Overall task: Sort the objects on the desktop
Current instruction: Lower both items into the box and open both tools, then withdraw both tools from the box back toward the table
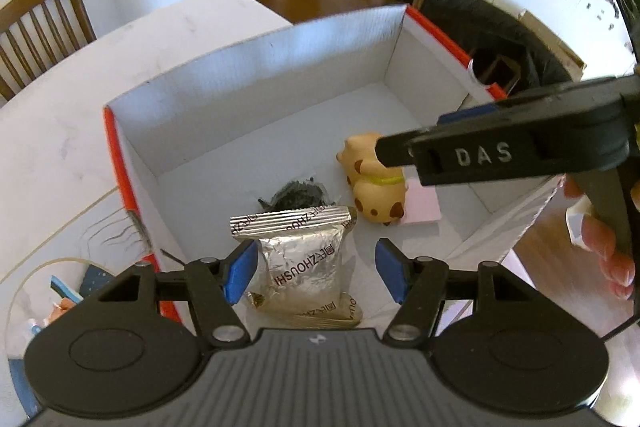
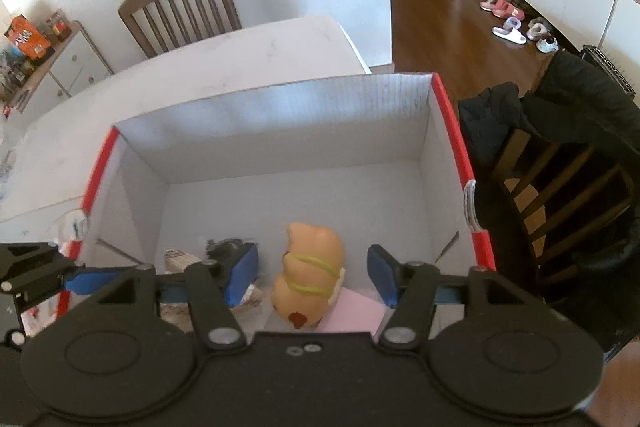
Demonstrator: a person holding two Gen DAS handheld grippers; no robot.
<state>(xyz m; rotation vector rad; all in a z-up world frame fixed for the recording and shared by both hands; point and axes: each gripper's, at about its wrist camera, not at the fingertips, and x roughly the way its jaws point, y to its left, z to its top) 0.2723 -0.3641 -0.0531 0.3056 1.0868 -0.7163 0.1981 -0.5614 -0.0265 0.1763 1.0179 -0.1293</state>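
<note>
A white cardboard box with red rims (image 1: 248,67) (image 2: 280,115) stands on the white table. On its floor lie a silver foil packet (image 1: 304,259), a dark crumpled bag (image 1: 298,193), a tan toy dog (image 1: 374,185) (image 2: 312,275) and a pink pad (image 1: 422,207) (image 2: 352,317). My left gripper (image 1: 316,271) is open above the foil packet and holds nothing. My right gripper (image 2: 312,275) is open above the toy dog, with its jaws on either side and apart from it. The right gripper's arm shows in the left wrist view (image 1: 500,151).
A wooden chair (image 2: 180,7) stands behind the table. A second chair with a black coat over it (image 2: 560,131) stands right of the box. A glass bowl with small items (image 1: 44,287) sits on the table left of the box. Shoes lie on the wooden floor (image 2: 516,27).
</note>
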